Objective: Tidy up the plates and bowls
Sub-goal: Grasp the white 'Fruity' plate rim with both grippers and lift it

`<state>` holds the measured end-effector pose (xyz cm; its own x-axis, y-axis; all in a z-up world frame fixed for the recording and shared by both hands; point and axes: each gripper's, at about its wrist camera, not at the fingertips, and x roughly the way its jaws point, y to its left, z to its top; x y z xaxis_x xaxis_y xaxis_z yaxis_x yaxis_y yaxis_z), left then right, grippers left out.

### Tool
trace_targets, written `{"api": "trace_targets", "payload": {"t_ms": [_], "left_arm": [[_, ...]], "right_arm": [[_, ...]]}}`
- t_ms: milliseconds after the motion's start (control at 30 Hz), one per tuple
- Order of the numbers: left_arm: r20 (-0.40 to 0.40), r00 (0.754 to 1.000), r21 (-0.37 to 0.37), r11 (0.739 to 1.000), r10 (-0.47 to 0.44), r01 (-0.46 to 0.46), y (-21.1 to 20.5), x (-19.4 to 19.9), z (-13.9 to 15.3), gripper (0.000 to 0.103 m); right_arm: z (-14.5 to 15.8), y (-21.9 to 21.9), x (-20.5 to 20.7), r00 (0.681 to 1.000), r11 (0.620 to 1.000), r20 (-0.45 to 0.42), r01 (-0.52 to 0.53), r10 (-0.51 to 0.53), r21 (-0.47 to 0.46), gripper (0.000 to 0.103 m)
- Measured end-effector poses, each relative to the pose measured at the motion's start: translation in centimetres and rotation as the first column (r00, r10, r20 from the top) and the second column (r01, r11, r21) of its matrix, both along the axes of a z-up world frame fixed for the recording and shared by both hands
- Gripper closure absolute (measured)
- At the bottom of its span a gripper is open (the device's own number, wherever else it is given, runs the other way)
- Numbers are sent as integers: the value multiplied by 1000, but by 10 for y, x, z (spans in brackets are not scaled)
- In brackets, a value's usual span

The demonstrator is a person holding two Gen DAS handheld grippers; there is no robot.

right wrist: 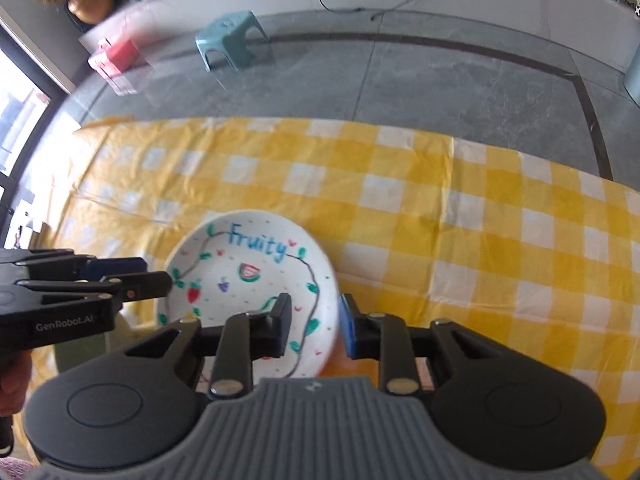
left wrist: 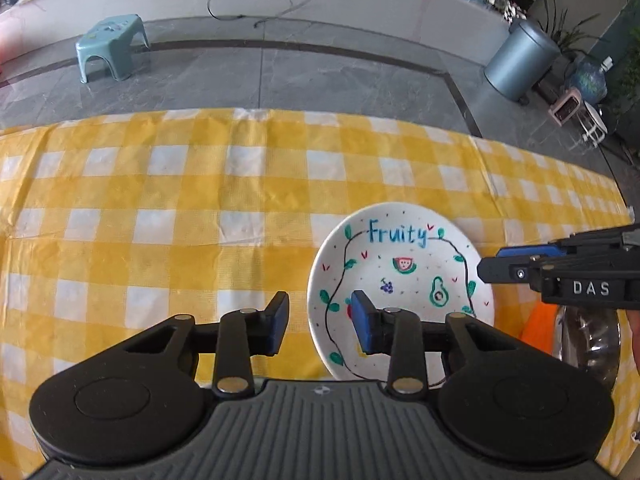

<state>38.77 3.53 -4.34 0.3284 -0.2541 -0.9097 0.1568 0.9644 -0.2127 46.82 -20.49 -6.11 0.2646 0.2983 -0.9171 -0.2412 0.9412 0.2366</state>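
Observation:
A white plate painted with fruit and the word "Fruity" lies on the yellow checked tablecloth; it also shows in the right wrist view. My left gripper is open, its jaws straddling the plate's left rim. My right gripper is open, its jaws straddling the plate's right rim. In the left wrist view the right gripper comes in from the right. In the right wrist view the left gripper comes in from the left. A steel bowl and something orange sit right of the plate.
The checked tablecloth covers the table, whose far edge meets a grey tiled floor. A teal stool and a grey bin stand on the floor beyond. A pale green object sits under the left gripper.

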Motion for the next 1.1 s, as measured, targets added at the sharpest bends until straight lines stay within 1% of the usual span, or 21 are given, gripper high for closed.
{"api": "trace_targets", "payload": {"t_ms": [100,167,233,300,367,400,433,467,633,800,933,967,1100], "left_arm": [[-35,999,-28,1000,0,-1,1,4,-5,62],[-50,999,-21,1000,-6,5,0,6,-8,63],[-60,998,-17,1000,-8,7,0,7,-11,68],[-56,998,-20,1000,-7,6,0,7,-11,72],[-59,998,-29,1000,0,-1,1,8,-12,80],[-62,998,-40,999,4,-6,2,8,-13,82],[-63,998,-43,999,10,-12,2,8,-13,82],[-61,998,-43,999,14,-16,2,7,-13,82],[-33,999,-25,999,40,-40,0,4,-9,83],[-20,997,-52,996,76,-77,4,9,3,83],[4,995,-55,993,100,-100,6,10,9,84],[8,994,-53,993,109,-108,7,10,10,87],[15,990,-84,987,141,-139,14,9,12,88]], "right_arm": [[-9,-2,8,999,1000,-52,-2,2,-7,78],[-15,-3,11,997,1000,-81,-10,10,0,79],[-20,-3,13,995,1000,-100,-13,12,-5,80],[-24,-4,13,993,1000,-120,-11,12,10,82],[-24,-6,13,993,1000,-121,-5,7,24,83],[-25,-7,13,992,1000,-122,2,2,30,84],[-25,-8,13,992,999,-126,7,-2,43,87],[-25,-10,12,992,999,-129,18,-11,51,88],[-25,-13,9,992,994,-111,72,-63,78,89],[-20,-19,7,990,987,-100,111,-99,116,91],[-15,-22,5,989,980,-81,134,-123,149,92],[-14,-23,4,989,978,-76,139,-129,157,92],[-10,-28,0,985,963,-59,172,-164,205,94]]}}
